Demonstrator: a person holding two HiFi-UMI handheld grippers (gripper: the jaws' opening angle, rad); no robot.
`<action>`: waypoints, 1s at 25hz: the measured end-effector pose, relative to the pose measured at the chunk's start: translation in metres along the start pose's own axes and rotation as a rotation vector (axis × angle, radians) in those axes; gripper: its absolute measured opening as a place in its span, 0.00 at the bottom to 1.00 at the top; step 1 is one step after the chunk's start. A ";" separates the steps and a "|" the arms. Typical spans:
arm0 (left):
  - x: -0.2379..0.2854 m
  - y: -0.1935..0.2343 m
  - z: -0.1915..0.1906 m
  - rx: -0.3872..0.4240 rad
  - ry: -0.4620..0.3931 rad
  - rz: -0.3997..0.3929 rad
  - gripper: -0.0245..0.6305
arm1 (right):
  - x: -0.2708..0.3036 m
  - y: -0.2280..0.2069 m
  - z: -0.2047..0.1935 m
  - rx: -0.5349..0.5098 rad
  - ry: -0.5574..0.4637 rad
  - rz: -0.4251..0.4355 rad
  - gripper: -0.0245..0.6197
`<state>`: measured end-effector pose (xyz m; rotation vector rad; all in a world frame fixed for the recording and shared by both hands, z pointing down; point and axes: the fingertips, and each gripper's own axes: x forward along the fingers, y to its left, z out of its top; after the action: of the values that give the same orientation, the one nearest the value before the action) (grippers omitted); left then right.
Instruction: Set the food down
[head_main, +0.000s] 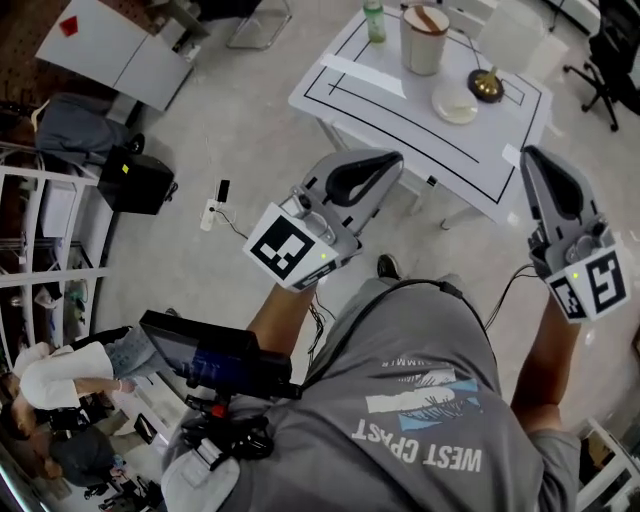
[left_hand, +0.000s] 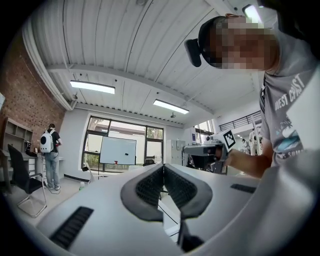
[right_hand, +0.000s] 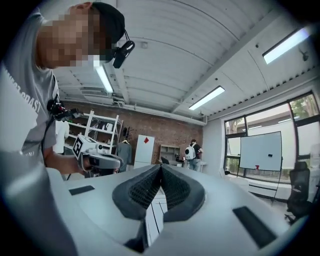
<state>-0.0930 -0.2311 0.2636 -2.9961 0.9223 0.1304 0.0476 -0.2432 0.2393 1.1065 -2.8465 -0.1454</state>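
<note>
A white table with black line markings stands ahead of me at the top of the head view. On it are a small dark bowl holding something golden, a pale plate, a lidded beige canister and a green bottle. My left gripper and right gripper are held up in front of my chest, short of the table. Both are shut, with nothing between the pads. The left gripper and the right gripper each show their jaws pressed together, pointing across the room.
A black case and a power strip lie on the floor to the left. Metal shelving lines the left edge, with a person beside it. An office chair stands at the far right.
</note>
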 end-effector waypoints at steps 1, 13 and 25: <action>-0.001 -0.009 0.005 0.009 -0.012 0.001 0.05 | -0.014 0.005 0.007 0.002 -0.017 -0.004 0.05; -0.013 -0.116 0.018 0.069 -0.008 0.066 0.05 | -0.155 0.042 0.020 0.020 -0.035 -0.018 0.05; -0.031 -0.252 0.024 0.084 0.004 0.101 0.05 | -0.272 0.105 0.025 0.043 -0.051 0.072 0.05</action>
<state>0.0209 -0.0051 0.2373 -2.8747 1.0527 0.0830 0.1750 0.0194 0.2145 1.0211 -2.9437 -0.1093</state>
